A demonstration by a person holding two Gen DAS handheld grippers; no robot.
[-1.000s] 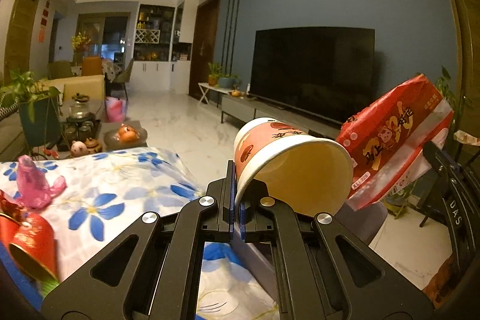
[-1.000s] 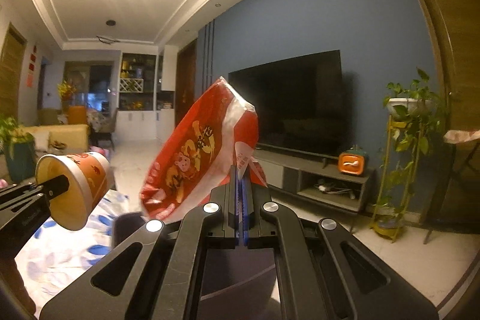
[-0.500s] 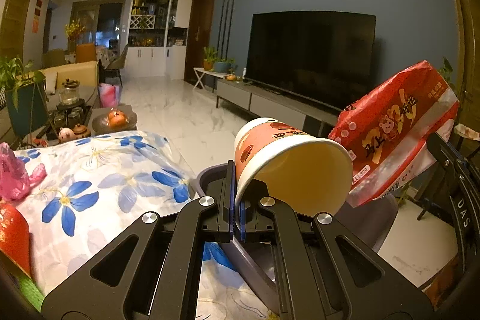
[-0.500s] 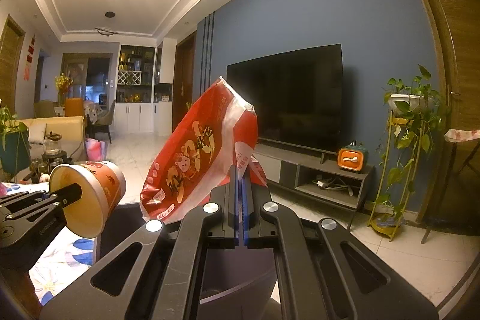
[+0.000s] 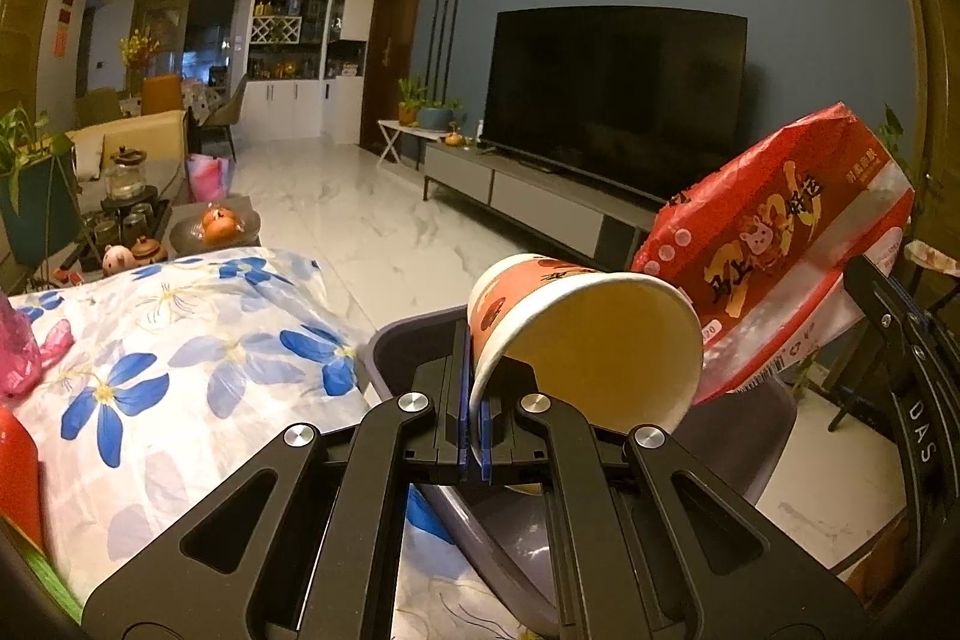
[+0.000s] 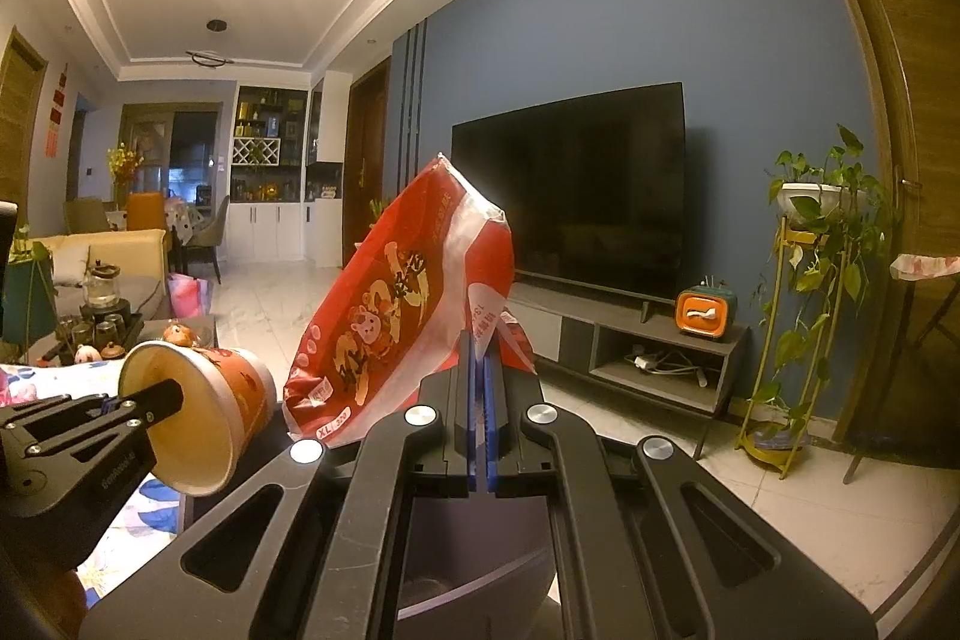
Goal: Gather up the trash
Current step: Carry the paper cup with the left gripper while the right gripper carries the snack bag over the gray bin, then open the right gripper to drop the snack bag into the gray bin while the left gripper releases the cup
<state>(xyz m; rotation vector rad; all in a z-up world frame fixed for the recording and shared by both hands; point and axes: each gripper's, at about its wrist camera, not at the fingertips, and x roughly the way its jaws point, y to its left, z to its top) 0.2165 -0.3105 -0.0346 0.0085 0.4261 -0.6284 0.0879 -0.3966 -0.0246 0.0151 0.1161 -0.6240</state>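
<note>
Over the bin's rim (image 5: 408, 334), a light, crushable cup (image 5: 576, 334) is pinched by the left gripper (image 5: 474, 424), its wall best held lightly, and a limp wrapper (image 6: 408, 316) by the right gripper (image 6: 483, 418).

The right gripper's arm (image 5: 918, 430), at the frame's 3 o'clock edge, bore white letters "DAS". The red snack bag (image 6: 396, 316) carried "XL" on a white label at its 7 o'clock corner; its large yellow characters were unreadable.
</note>
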